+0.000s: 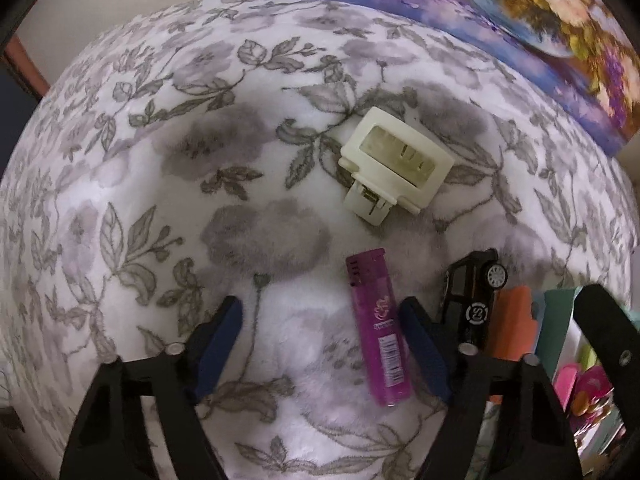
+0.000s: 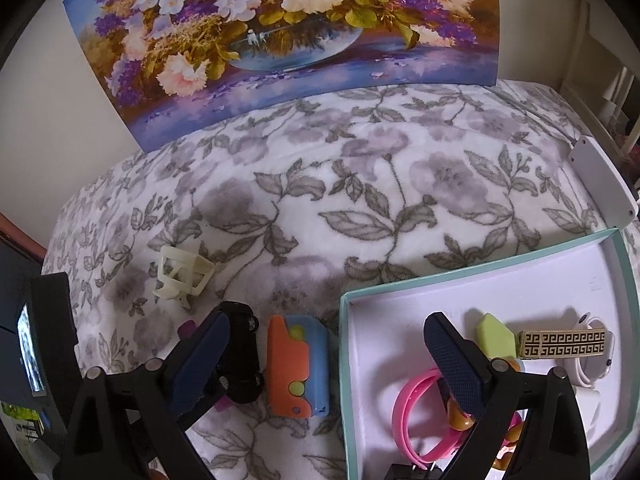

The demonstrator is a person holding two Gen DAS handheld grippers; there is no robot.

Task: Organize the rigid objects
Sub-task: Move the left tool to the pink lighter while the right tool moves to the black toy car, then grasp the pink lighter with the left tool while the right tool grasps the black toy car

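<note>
In the left wrist view my left gripper [image 1: 320, 320] is open and empty above the floral blanket; a purple lighter [image 1: 378, 328] lies between its fingers, close to the right one. A cream plastic connector [image 1: 394, 164] lies farther ahead. A black toy car [image 1: 474, 292] sits just right of the right finger. In the right wrist view my right gripper [image 2: 328, 336] is open and empty, straddling an orange-and-blue plastic piece [image 2: 298, 364] and the rim of a teal-edged white tray [image 2: 624, 280]. The black car [image 2: 242, 356] lies by its left finger; the connector [image 2: 182, 274] is to the left.
The tray holds a pink band [image 2: 412, 420], a pale green block [image 2: 494, 336], a gold-and-black patterned bar [image 2: 564, 344], a white piece and amber beads [image 2: 460, 420]. A flower painting [image 2: 280, 32] leans on the wall behind. A white strip [image 2: 600, 180] lies at the right edge.
</note>
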